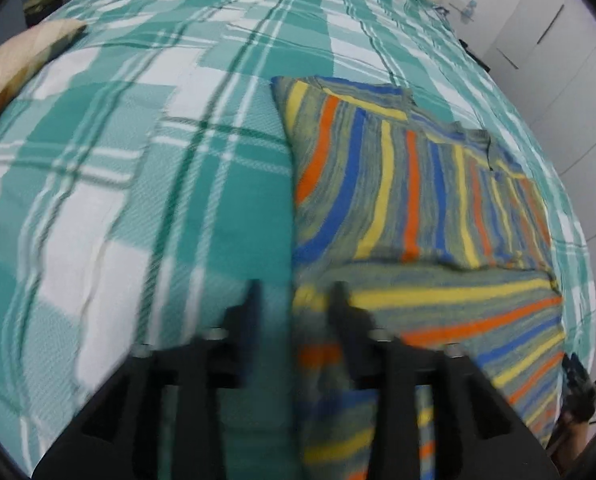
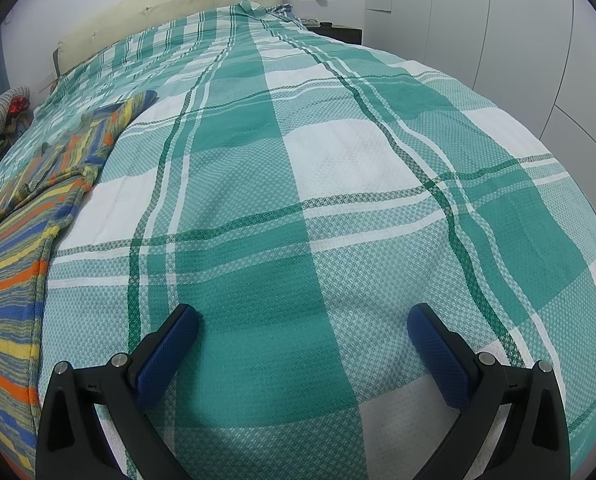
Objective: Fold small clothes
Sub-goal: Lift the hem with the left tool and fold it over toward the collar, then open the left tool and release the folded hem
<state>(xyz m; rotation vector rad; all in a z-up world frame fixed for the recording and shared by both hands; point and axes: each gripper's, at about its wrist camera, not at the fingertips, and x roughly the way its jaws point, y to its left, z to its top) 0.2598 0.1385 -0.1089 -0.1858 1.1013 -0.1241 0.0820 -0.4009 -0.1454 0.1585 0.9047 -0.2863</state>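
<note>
Now left tongs (image 1: 295, 292) straddling striped garment (image 1: 418, 184) edge, right tongs (image 2: 302, 326) well apart.

You are working over a bed (image 2: 338, 168) that is wearing a green-and-white plaid cover, with a striped garment (image 1: 418, 200) lying flat on it and an orange-patterned pillow (image 1: 21, 60) resting near its edge.
</note>
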